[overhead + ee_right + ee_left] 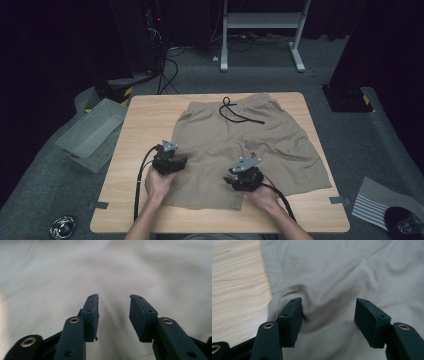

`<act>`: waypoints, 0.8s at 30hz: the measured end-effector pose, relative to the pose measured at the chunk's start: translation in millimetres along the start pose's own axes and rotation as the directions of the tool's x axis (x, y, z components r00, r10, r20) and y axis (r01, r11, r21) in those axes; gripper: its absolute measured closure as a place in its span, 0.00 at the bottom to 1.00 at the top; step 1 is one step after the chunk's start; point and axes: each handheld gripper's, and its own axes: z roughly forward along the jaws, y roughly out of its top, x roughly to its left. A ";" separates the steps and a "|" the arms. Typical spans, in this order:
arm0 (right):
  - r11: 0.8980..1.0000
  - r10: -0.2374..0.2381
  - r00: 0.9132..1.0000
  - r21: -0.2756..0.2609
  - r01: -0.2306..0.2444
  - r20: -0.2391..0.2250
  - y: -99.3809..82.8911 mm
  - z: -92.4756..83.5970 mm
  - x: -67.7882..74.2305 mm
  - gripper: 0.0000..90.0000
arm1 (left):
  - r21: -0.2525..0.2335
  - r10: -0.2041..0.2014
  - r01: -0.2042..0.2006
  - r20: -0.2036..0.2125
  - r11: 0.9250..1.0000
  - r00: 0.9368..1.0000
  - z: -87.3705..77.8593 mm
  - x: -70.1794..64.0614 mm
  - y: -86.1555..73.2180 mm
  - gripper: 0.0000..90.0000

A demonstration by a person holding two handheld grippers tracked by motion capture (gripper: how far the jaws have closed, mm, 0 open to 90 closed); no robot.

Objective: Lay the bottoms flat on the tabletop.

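Both tongs gape just above the shorts beneath them

No writing, label, brand or number can be read anywhere here; the beige fabric shorts on the light wooden table carry no print that shows; the striped sheet on the floor at the near right bears only dark bars, too small to tell as text.

Left tool open, right tool open
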 end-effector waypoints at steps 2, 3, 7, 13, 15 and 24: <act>0.995 0.087 0.995 -0.050 -0.084 0.041 -2.0 -9.8 -19.6 0.62 | -0.002 0.000 0.000 -0.003 1.000 1.000 6.0 -2.3 1.5 0.43; 0.993 0.111 0.991 -0.057 -0.106 0.079 -4.0 -14.4 -28.9 0.61 | 0.003 -0.003 0.003 -0.006 1.000 1.000 8.6 -2.6 1.7 0.43; 0.982 0.188 0.959 -0.038 -0.184 0.211 -21.2 -27.4 -61.5 0.60 | 0.026 -0.005 0.006 -0.015 1.000 1.000 15.5 -1.4 -1.5 0.43; 0.975 0.217 0.943 0.001 -0.224 0.252 -48.2 -28.9 -68.5 0.58 | 0.022 -0.001 0.002 -0.017 1.000 1.000 12.7 2.3 -5.3 0.41; 0.979 0.195 0.955 0.014 -0.203 0.225 -46.2 -27.8 -60.8 0.57 | 0.024 -0.009 0.010 -0.026 1.000 1.000 10.9 4.7 -6.8 0.40; 0.996 0.069 0.993 0.045 -0.074 0.096 -34.5 -18.3 -9.8 0.54 | -0.018 -0.037 0.037 -0.008 0.999 0.999 2.5 6.1 -5.9 0.40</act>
